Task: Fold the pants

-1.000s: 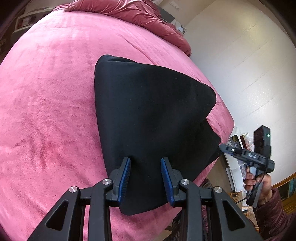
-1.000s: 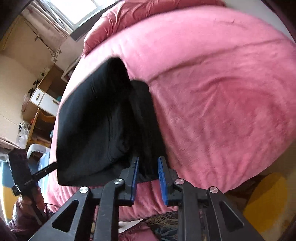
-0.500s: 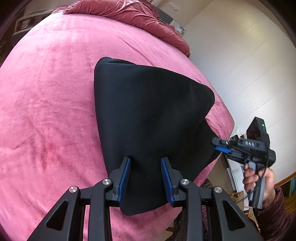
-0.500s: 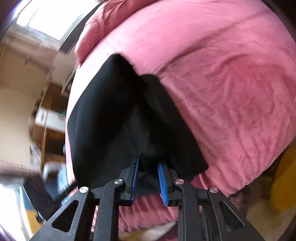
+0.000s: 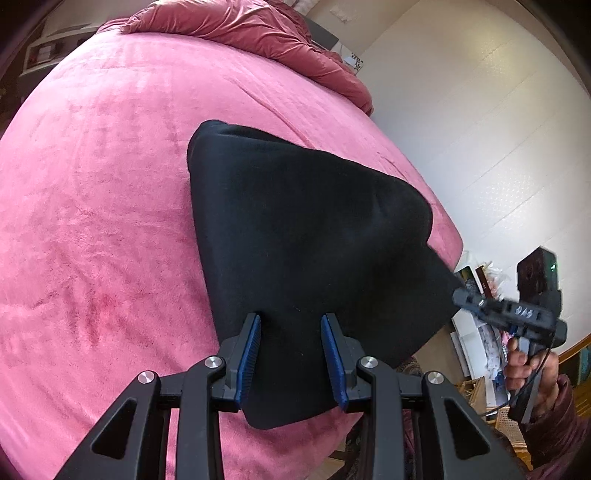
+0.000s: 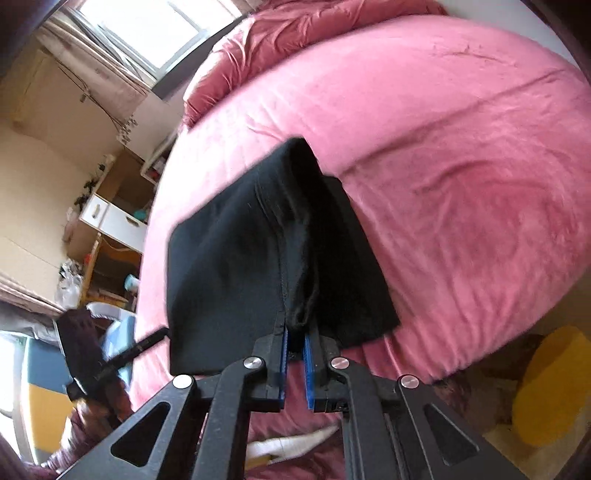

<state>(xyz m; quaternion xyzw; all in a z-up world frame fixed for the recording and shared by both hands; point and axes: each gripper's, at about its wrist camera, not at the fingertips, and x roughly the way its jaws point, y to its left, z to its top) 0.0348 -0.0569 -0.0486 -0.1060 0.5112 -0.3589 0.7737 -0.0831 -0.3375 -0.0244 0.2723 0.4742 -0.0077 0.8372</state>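
The black pants (image 5: 306, 236) lie folded on the pink bed (image 5: 92, 221), their near end lifted off the bed edge. My left gripper (image 5: 291, 332) stands open, its blue pads either side of the near hem; the cloth passes between them and hangs below. My right gripper (image 6: 295, 339) is shut on the pants' near edge (image 6: 299, 317) and holds it up. The pants (image 6: 240, 251) drape from it toward the bed. The right gripper also shows in the left wrist view (image 5: 509, 314), at the pants' right corner.
A crumpled pink duvet (image 5: 258, 33) lies at the head of the bed. A white wall (image 5: 480, 129) is to the right. Shelves and drawers (image 6: 110, 221) stand left of the bed. A yellow object (image 6: 546, 387) sits on the floor.
My right gripper has closed tighter on the pants' edge and lifted it, swinging during the move. My left gripper has stayed open at the near hem.
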